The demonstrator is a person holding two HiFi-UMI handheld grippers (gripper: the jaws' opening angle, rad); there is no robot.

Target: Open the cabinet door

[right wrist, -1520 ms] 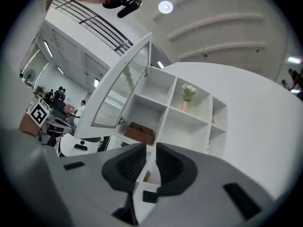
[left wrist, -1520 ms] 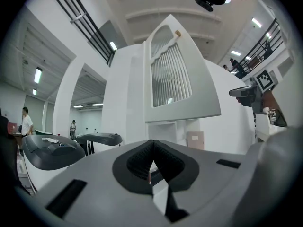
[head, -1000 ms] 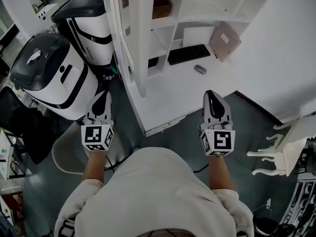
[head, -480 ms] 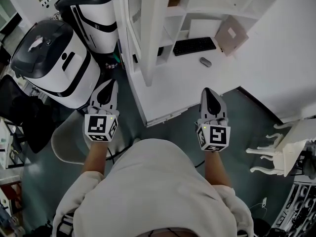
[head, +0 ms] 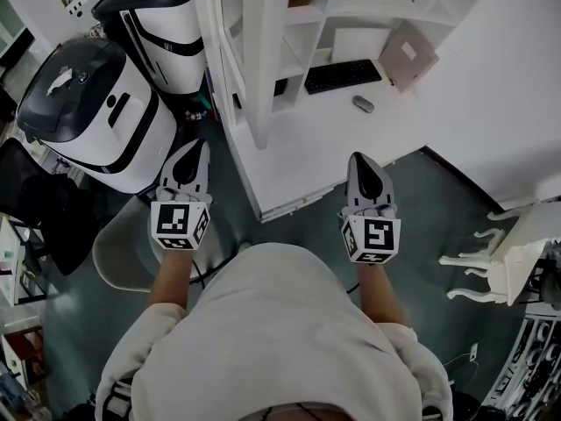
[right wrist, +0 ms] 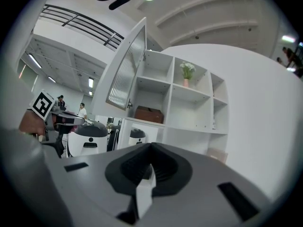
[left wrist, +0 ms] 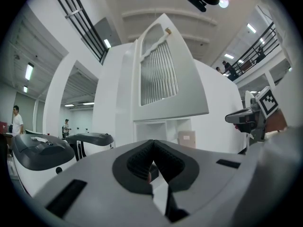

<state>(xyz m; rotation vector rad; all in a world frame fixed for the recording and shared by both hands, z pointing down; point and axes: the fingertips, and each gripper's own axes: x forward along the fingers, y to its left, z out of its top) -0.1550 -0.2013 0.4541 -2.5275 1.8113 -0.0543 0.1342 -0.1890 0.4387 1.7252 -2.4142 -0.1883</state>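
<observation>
- I have the left gripper (head: 191, 153) held level above the dark floor, just left of the corner of the white desk top (head: 298, 169).
- In its own view the jaws are pressed together with nothing between them.
- The right gripper (head: 360, 167) also points level, with its tip by the desk's front edge.
- Its jaws are fully closed too, and it carries nothing.
- The tall white cabinet door with a ribbed glass pane (head: 261, 55) already stands swung wide out from the white shelf cabinet (head: 351, 11).
- The door is ahead of me, between the lines of the two grippers, and neither gripper touches it.
- From the left gripper view I can see a small brass knob (left wrist: 167, 30) near the top of the door's free edge.
- The open compartments hold a brown box (right wrist: 149, 114) and, one shelf higher, a small vase of pale flowers (right wrist: 187, 72).
- On the desk lie a black keyboard (head: 342, 75) and a grey mouse (head: 362, 103), with a tan square panel (head: 408, 53) just beside them.
- Left of the door stand two rounded white-and-black machines (head: 96, 117).
</observation>
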